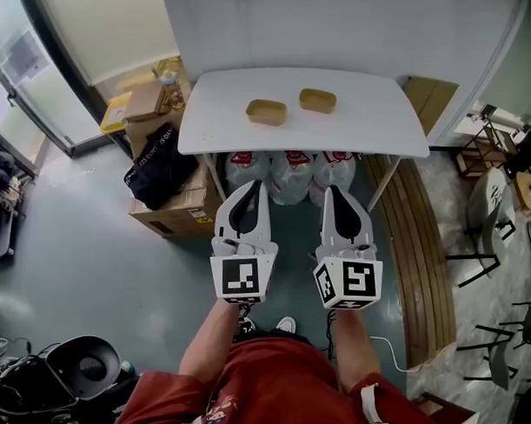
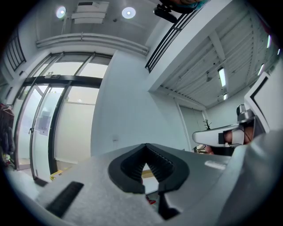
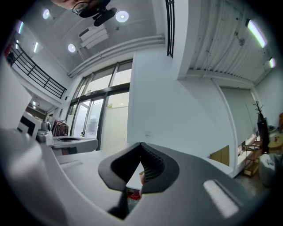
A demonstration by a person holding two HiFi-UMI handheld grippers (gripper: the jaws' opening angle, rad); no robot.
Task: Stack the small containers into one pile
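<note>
Two closed, empty grippers short of the counter; containers unstacked.
The left gripper (image 1: pixel 257 187) and right gripper (image 1: pixel 333 192) are held side by side off the near edge of the white counter (image 1: pixel 382 124), each with its jaws pressed together on nothing. The nearer container (image 1: pixel 265 112) lies about mid-counter. The farther container (image 1: pixel 317 100) lies apart from it, toward the far and right edges.

head view: high, steeply down on table (image 1: pixel 373 124) | gripper views: low, near-level, facing same table
</note>
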